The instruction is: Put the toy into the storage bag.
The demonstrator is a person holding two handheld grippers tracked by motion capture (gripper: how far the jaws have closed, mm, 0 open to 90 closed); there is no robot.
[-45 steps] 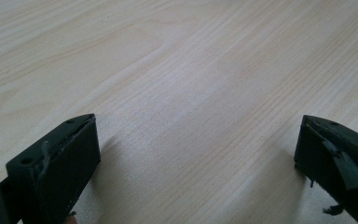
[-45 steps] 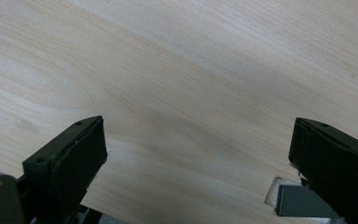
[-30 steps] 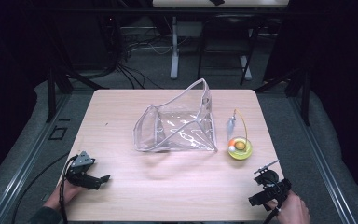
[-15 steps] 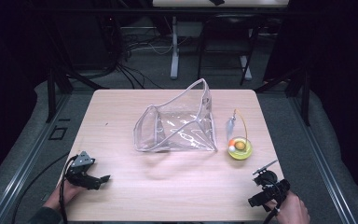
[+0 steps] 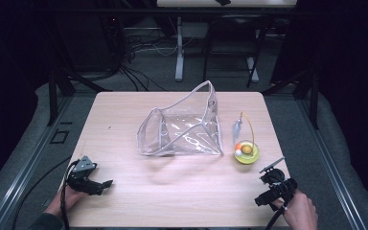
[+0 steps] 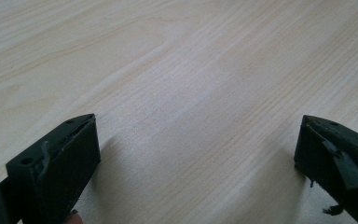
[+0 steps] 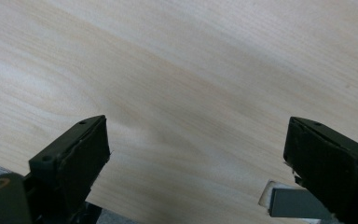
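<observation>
On the light wooden table (image 5: 182, 191), a clear plastic pouch (image 5: 182, 129) with a grey zip edge sits at the middle, its mouth standing open and one corner raised. Just right of the pouch lies a small yellow-green dish (image 5: 247, 154) holding an orange ball and a white ball, with a thin yellow wire loop and a pale tag rising behind it. Well to the lower left of the pouch, your left tongs (image 5: 106, 183) rest by the table's near edge in your left hand (image 5: 64, 203), jaws spread wide over bare wood. Well to the lower right of the pouch, below the dish, your right tongs (image 5: 259, 201) sit at the near right corner in your right hand (image 5: 299, 213), jaws likewise wide apart and gripping nothing.
</observation>
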